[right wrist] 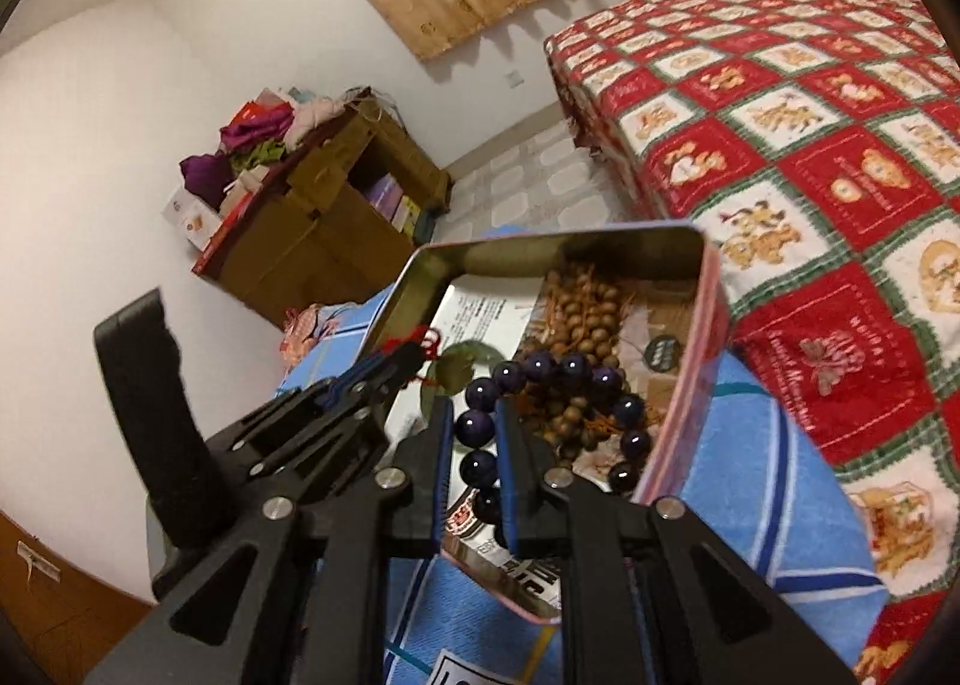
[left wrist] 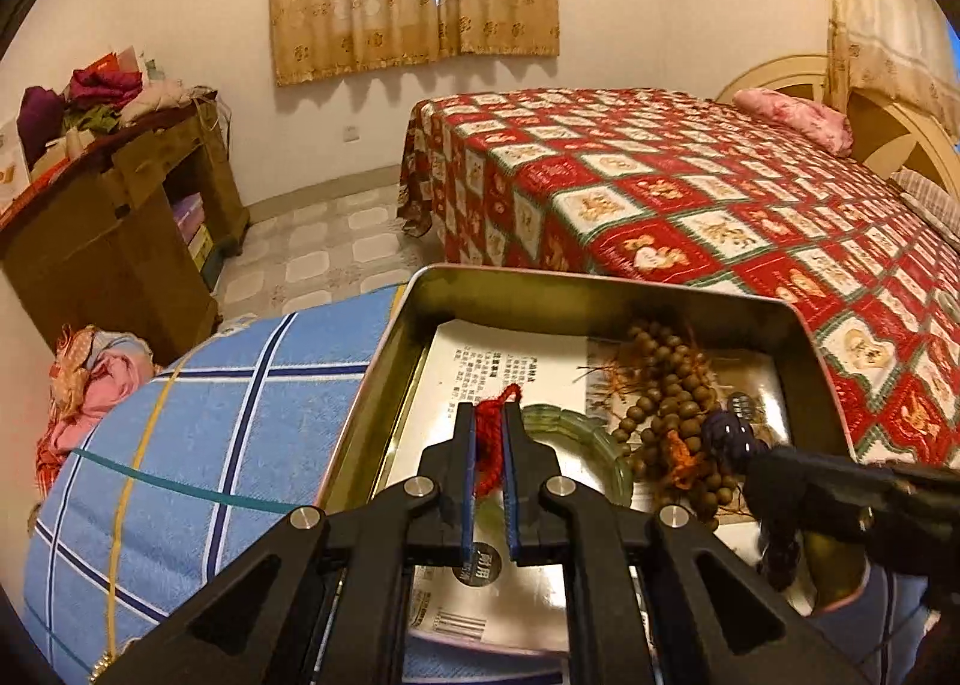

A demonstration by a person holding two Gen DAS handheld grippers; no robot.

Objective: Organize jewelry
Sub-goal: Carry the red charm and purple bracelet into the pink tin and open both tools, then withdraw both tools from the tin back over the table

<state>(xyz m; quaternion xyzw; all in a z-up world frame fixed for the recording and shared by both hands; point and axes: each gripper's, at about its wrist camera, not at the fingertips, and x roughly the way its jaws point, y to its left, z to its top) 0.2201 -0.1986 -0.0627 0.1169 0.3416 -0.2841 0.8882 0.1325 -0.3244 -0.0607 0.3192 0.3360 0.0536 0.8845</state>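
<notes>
Open rectangular metal tin (right wrist: 690, 289), on blue checked bedding: brown wooden bead strand (right wrist: 585, 304) inside.

Left gripper (left wrist: 491, 433): clamped on red knotted cord (left wrist: 489, 445), apparently tied to green jade bangle (left wrist: 576, 427).

Right gripper (right wrist: 474, 433): clamped on dark purple bead bracelet (right wrist: 540, 370) over tin.

Risk: tangling with tassels on release.

A shiny metal tin (left wrist: 600, 289) holds matt wooden beads (left wrist: 672, 385) and printed paper (left wrist: 516, 349). Glossy dark purple beads (right wrist: 543, 367) gleam beside red yarn cord (left wrist: 489, 445) and woven blue checked cloth (left wrist: 240, 415).

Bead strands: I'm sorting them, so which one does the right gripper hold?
The dark purple bracelet of large glossy beads, pinched by the right gripper; the small brown wooden beads lie loose.
</notes>
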